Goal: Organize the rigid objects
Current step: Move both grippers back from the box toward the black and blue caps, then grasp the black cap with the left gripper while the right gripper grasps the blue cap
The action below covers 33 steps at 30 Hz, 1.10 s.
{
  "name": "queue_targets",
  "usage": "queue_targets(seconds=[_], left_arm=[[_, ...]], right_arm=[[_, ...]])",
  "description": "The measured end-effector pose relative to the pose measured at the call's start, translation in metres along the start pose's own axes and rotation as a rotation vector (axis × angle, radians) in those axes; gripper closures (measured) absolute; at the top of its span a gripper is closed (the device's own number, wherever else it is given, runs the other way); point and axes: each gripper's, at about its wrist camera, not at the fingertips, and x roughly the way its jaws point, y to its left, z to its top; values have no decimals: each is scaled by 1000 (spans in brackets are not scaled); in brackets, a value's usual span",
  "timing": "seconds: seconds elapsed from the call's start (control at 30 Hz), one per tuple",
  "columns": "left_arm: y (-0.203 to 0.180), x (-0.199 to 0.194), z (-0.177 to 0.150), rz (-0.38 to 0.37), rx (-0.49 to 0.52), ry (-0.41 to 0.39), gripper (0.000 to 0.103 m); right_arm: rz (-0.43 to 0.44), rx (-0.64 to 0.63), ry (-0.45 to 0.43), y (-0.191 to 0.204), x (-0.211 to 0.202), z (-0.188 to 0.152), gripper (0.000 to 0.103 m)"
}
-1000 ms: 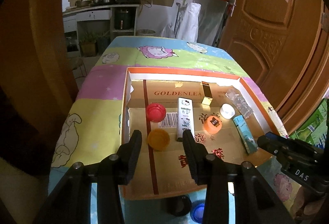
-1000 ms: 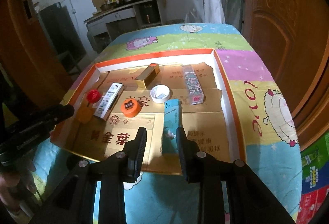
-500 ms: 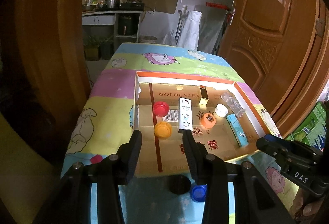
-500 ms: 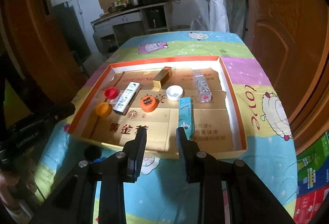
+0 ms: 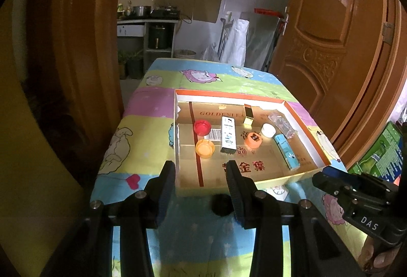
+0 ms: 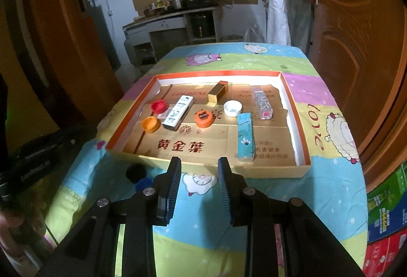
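Observation:
A shallow cardboard tray (image 5: 229,191) (image 6: 296,96) with an orange rim lies on the table. In it lie a red cap (image 5: 202,127), a yellow cap (image 5: 204,148), an orange cap (image 5: 252,139), a white cap (image 5: 269,130), a white box (image 5: 228,134), a gold box (image 5: 248,114), a teal box (image 5: 287,151) and a clear patterned box (image 6: 263,103). A black cap (image 5: 221,205) and a blue cap (image 6: 143,183) lie on the cloth before the tray. My left gripper (image 5: 201,175) and right gripper (image 6: 199,170) are open and empty, both short of the tray's near edge.
The table carries a colourful cartoon cloth (image 6: 338,129). Brown wooden doors (image 5: 330,35) stand at the right and left. A kitchen counter (image 6: 173,20) with pots is at the back. Printed cartons (image 6: 386,213) stand on the floor at the right.
Both grippers have drawn back and up from the tray, so more of the table and room shows. Both stay open and empty. The objects in the tray have not moved.

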Motion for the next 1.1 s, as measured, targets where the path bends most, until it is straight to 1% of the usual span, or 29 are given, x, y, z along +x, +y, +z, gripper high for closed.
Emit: queue_targets(seconds=[0.33, 0.57, 0.6, 0.63, 0.67, 0.77, 0.97, 1.1], left_arm=[[8, -13, -23, 3, -18, 17, 62], [7, -13, -43, -13, -25, 39, 62], [7, -12, -45, -12, -23, 43, 62], [7, -10, -48, -11, -20, 49, 62], [7, -9, -49, -10, -20, 54, 62], [10, -5, -54, -9, -26, 70, 62], [19, 1, -58, -4, -42, 83, 62], [20, 8, -57, -8, -38, 100, 62]], right_arm=[[37, -48, 47, 26, 3, -22, 72], [63, -83, 80, 44, 12, -35, 72], [70, -89, 86, 47, 15, -37, 70], [74, -94, 90, 49, 18, -38, 65], [77, -98, 94, 51, 20, -39, 63], [90, -117, 111, 59, 32, -42, 62], [76, -144, 145, 69, 61, -44, 62], [45, -168, 142, 73, 73, -41, 62]])
